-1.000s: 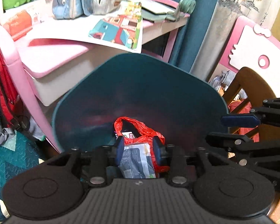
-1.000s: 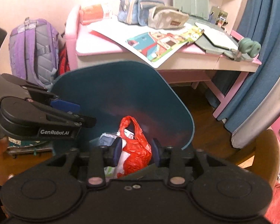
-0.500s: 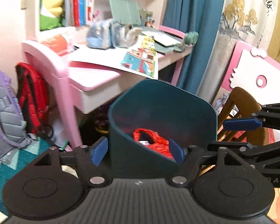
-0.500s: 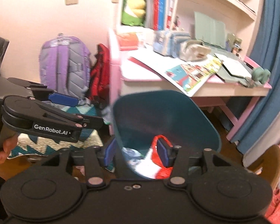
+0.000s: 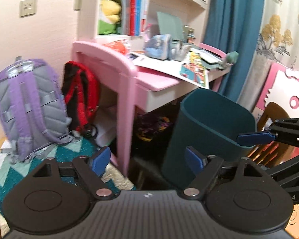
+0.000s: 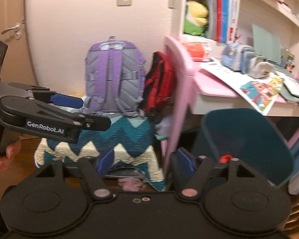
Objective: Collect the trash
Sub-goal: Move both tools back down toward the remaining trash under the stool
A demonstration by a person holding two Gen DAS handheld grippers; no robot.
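**Both grippers empty beside the bin**

One teal bin on the floor by one pink desk. Two backpacks: purple, red. Left gripper and right gripper: jaws just been opening, spread, nothing between. Red trash bag sits inside the bin, right of the right jaws.

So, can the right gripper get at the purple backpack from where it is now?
Probably yes. The right gripper is open and empty, and the purple backpack stands straight ahead. Only the zigzag quilt lies low between them, so it must pass over that.
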